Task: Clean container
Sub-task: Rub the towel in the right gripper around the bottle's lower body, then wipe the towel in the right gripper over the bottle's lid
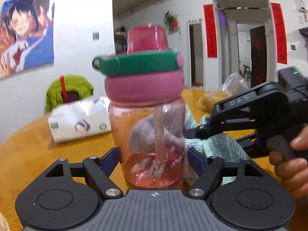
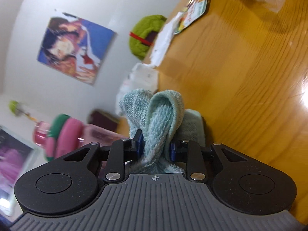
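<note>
The left gripper [image 1: 154,159] pinches the upright pink bottle [image 1: 148,130] low between its fingers, while the right gripper [image 2: 156,149], fingers clamping the blue-green towel [image 2: 156,115], sits just right of it.

I'm holding my left black two-finger gripper [image 1: 154,159] level and pointing forward, its blue-padded fingers [image 1: 110,160] pressing in on either side of the lower body of a clear pink plastic bottle [image 1: 152,134], so it's clamping that upright. My right black two-finger gripper [image 2: 156,148] is coming in from the right side, rolled over so its camera view is tilting hard. Its blue pads [image 2: 139,144] are squeezing a bunched fold of light teal terry cloth [image 2: 159,119] between them. My right hand [image 1: 290,159] is wrapping around the handle, fingers curling on the trigger.
</note>
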`<state>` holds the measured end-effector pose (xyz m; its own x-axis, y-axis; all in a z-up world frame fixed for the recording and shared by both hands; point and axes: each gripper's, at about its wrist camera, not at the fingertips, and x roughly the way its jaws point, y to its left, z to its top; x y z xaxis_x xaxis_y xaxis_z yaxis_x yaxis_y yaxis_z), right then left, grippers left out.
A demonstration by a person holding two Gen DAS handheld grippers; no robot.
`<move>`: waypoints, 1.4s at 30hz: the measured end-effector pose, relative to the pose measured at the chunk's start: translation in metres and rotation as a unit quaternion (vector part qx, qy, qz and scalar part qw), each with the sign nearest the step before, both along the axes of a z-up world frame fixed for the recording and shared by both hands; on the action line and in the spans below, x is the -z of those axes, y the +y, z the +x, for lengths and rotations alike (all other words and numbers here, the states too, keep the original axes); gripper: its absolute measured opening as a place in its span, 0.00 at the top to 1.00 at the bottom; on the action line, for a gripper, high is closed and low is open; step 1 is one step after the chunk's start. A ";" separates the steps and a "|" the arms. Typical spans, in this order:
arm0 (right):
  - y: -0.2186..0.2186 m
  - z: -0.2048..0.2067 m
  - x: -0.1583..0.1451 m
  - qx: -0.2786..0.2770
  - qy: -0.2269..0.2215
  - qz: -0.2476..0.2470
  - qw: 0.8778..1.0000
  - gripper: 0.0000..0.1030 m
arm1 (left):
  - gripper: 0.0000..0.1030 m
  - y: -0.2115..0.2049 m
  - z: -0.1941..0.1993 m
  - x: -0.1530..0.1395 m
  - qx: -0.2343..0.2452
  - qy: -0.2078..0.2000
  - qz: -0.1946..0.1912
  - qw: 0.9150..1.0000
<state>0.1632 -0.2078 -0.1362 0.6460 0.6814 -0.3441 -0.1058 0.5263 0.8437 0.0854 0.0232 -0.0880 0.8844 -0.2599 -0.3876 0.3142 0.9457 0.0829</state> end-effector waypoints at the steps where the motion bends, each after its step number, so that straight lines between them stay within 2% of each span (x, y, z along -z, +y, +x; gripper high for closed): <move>1: 0.000 -0.002 -0.005 0.010 -0.016 -0.019 1.000 0.73 | 0.23 -0.001 0.003 0.000 -0.002 0.005 0.003 1.000; 3: -0.003 -0.009 -0.017 0.035 -0.055 -0.048 0.997 0.74 | 0.24 -0.002 0.008 -0.002 -0.002 0.010 0.007 1.000; 6: -0.010 -0.023 -0.036 0.071 -0.110 -0.060 0.990 0.75 | 0.30 -0.003 0.014 -0.003 -0.005 0.011 0.005 1.000; 9: -0.013 -0.040 -0.053 0.097 -0.148 -0.080 0.981 0.75 | 0.31 0.004 0.011 0.001 0.012 0.000 -0.006 1.000; 13: -0.008 -0.072 -0.081 0.085 -0.207 -0.129 0.966 0.75 | 0.31 0.009 0.006 0.002 0.018 -0.002 -0.007 1.000; 16: 0.003 -0.101 -0.107 0.069 -0.254 -0.169 0.950 0.75 | 0.30 0.010 0.004 0.003 0.023 -0.005 -0.006 1.000; 19: 0.024 -0.136 -0.141 0.059 -0.311 -0.228 0.921 0.75 | 0.30 0.008 0.004 0.004 0.023 -0.007 -0.002 1.000; 22: 0.054 -0.168 -0.176 0.041 -0.361 -0.311 0.878 0.75 | 0.30 0.007 0.003 0.004 0.022 -0.009 -0.001 1.000; 24: 0.076 -0.174 -0.192 0.019 -0.379 -0.353 0.855 0.75 | 0.30 0.006 0.001 0.003 0.020 -0.011 0.000 1.000; 25: 0.088 -0.173 -0.199 0.002 -0.379 -0.366 0.850 0.75 | 0.30 0.006 0.001 0.003 0.019 -0.012 0.002 1.000; 28: 0.123 -0.153 -0.214 -0.063 -0.356 -0.381 0.851 0.75 | 0.30 0.004 -0.001 0.003 0.017 -0.015 0.005 1.000; 30: 0.152 -0.136 -0.217 -0.080 -0.331 -0.411 0.846 0.75 | 0.30 0.005 -0.001 0.003 0.016 -0.015 0.004 1.000; 31: 0.164 -0.127 -0.216 -0.071 -0.323 -0.436 0.837 0.75 | 0.30 0.005 -0.001 0.003 0.015 -0.014 0.002 1.000; 34: 0.189 -0.100 -0.212 -0.016 -0.317 -0.514 0.797 0.75 | 0.30 0.006 -0.003 0.003 0.015 -0.013 -0.002 1.000; 36: 0.194 -0.089 -0.213 0.031 -0.321 -0.549 0.771 0.78 | 0.30 0.006 -0.003 0.003 0.015 -0.013 -0.002 1.000; 37: 0.193 -0.083 -0.214 0.050 -0.318 -0.561 0.762 0.79 | 0.30 0.006 -0.003 0.003 0.015 -0.013 -0.003 1.000; 38: 0.190 -0.077 -0.215 0.062 -0.311 -0.568 0.759 0.79 | 0.30 0.007 -0.003 0.003 0.015 -0.013 -0.003 1.000; 39: 0.184 -0.073 -0.215 0.067 -0.300 -0.567 0.764 0.79 | 0.30 0.007 -0.003 0.003 0.016 -0.013 -0.003 1.000; 42: 0.161 -0.071 -0.211 0.047 -0.256 -0.539 0.801 0.82 | 0.30 0.007 -0.003 0.003 0.016 -0.012 -0.003 1.000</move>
<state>0.0927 -0.0468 0.0747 0.9211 0.1066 -0.3744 -0.2102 0.9457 -0.2478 0.0822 0.0301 -0.0908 0.8852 -0.2897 -0.3641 0.3416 0.9359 0.0859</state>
